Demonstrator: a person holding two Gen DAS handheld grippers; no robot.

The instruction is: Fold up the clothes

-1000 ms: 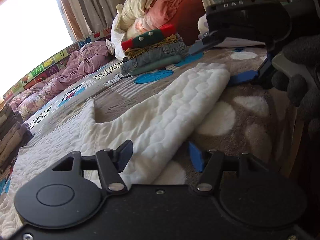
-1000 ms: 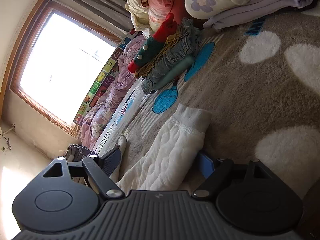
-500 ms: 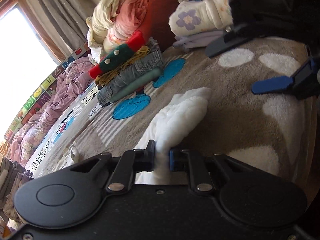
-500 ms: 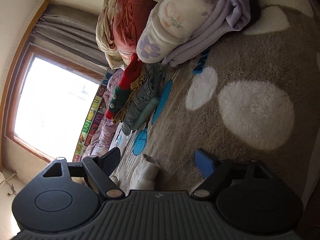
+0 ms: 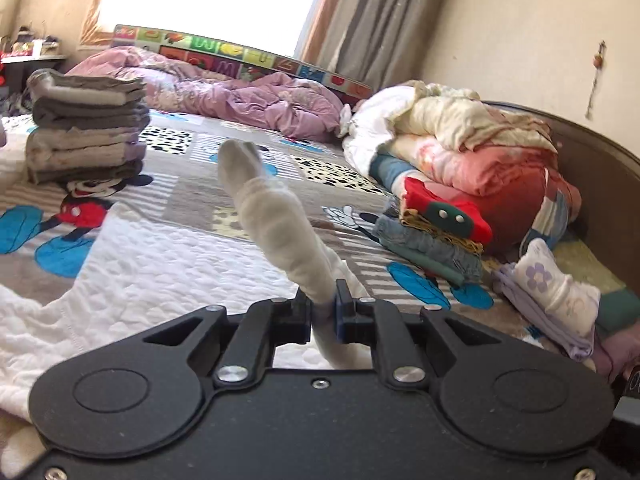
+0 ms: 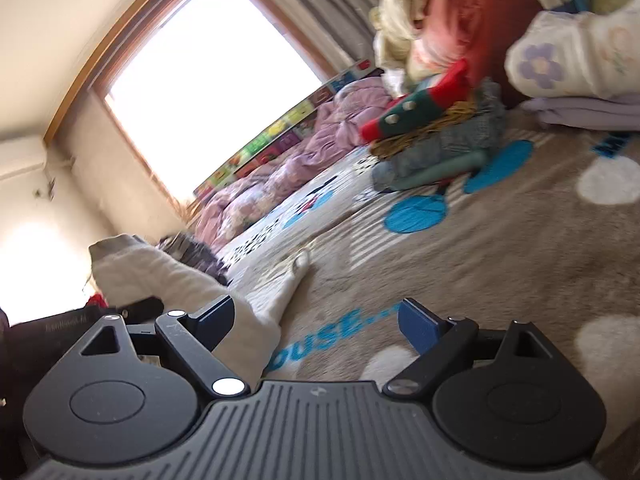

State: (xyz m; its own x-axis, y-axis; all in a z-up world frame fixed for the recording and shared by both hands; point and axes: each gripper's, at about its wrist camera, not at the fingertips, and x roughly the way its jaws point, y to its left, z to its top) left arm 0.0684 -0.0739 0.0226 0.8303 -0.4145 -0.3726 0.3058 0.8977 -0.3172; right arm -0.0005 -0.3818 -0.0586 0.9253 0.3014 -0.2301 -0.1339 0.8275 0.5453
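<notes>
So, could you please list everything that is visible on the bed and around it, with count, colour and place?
white quilted garment: one, white, spread on bed, one leg lifted
grey folded stack: one, grey, far left
mixed folded stack: one, red-green on top, denim below, right
lilac floral bundle: one, near right
purple duvet: one, crumpled under window
bedding heap: one, cream and pink, by headboard
window: one, bright
left gripper: shut on garment leg
right gripper: open, empty

Both wrist views low over the bed [image 5: 208,200], facing the window [image 6: 208,80] (right view rolled), sharing the clothes stack [image 5: 432,236]
</notes>
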